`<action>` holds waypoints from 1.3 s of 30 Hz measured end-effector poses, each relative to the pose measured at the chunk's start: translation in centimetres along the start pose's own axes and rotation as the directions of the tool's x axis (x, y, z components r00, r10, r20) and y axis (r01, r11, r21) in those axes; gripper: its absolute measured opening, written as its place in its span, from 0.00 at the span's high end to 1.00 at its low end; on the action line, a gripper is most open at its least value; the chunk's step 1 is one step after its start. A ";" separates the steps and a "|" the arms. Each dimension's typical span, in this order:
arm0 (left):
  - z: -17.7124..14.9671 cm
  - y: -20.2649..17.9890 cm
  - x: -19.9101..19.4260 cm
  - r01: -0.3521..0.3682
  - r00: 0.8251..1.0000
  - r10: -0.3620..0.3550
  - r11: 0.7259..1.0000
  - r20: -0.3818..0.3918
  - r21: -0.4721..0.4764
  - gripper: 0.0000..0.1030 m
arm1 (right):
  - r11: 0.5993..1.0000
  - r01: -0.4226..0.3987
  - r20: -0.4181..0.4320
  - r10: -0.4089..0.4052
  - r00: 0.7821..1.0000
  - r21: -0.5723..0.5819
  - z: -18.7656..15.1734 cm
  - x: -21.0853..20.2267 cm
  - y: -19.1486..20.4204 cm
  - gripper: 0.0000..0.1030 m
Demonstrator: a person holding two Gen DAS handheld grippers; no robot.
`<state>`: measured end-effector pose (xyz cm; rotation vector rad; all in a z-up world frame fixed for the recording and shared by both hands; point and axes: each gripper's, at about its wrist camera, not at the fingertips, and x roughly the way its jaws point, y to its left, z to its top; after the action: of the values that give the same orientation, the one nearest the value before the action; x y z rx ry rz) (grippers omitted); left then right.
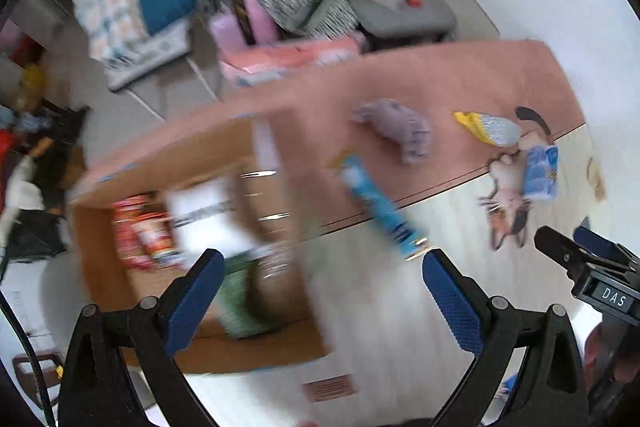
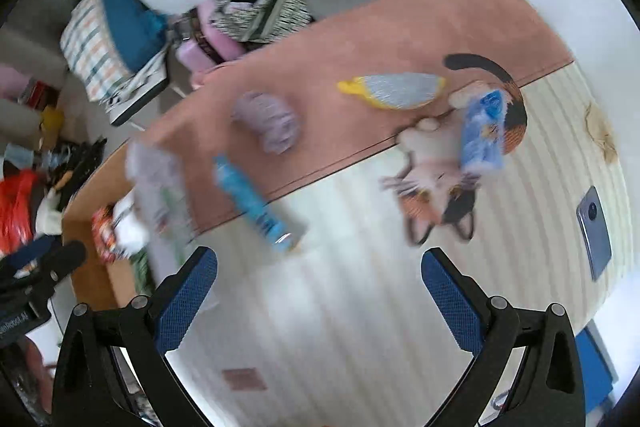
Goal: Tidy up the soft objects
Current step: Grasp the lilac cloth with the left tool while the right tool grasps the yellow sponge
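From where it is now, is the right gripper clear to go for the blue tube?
Probably yes. The right gripper is open and empty, and the blue tube lies just ahead and slightly left on the mat, with nothing between them. The cardboard box sits further left, out of the path.

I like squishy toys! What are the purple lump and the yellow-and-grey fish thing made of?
The purple lump looks like soft knitted or plush fabric: it is matte, with ribbed folds, though blur hides the detail. The fish thing seems to be stuffed cloth, with a speckled grey body and yellow edges, probably felt or fleece.
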<state>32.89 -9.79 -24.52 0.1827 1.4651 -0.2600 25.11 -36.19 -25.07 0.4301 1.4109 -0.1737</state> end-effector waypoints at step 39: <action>14.7 -7.7 22.8 -0.044 0.954 -0.035 0.966 -0.296 -0.255 0.26 | 0.954 0.087 -0.345 -0.187 0.920 -0.287 21.6 20.1 -6.9 0.25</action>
<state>46.73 -22.69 -45.47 0.0117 1.7838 -0.0337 45.59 -48.13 -43.85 0.1400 1.8107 -0.0135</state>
